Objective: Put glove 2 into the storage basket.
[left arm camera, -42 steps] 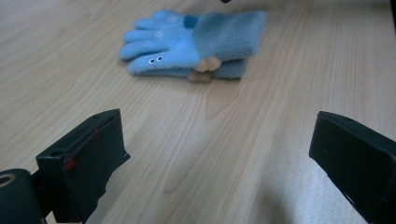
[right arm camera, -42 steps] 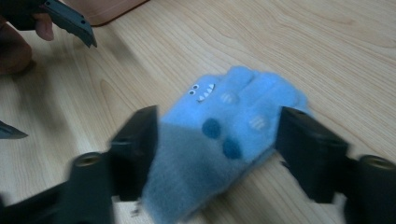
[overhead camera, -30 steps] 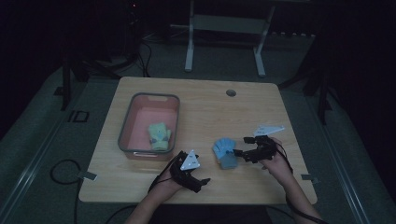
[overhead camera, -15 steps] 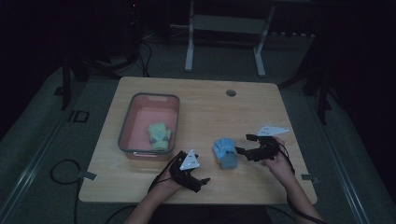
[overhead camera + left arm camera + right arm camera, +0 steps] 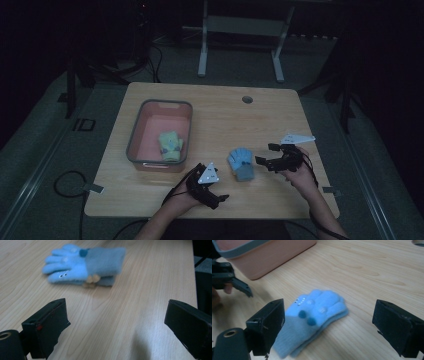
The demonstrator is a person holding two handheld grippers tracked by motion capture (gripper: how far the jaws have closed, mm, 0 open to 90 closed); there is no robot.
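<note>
Pale wood-grain bench [image 5: 280, 120] carries our fuzzy blue gloves [image 5: 241, 162], stacked flat beside the pink bin [image 5: 138, 130]. Our right tool [image 5: 266, 154] has just been spreading its jaws, nothing between them yet; our left tool [image 5: 220, 200] is released too. We should straddle the soft knit cuff squarely and pinch both layers.

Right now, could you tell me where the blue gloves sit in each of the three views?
High view: blue gloves lie right of centre, between the two grippers, on the wooden table.
Left gripper view: upper left, beyond the open fingers.
Right gripper view: lower centre, between the fingers, untouched.
Shared landmark: the pink bin, top left in the right gripper view; the left gripper view misses it.
</note>
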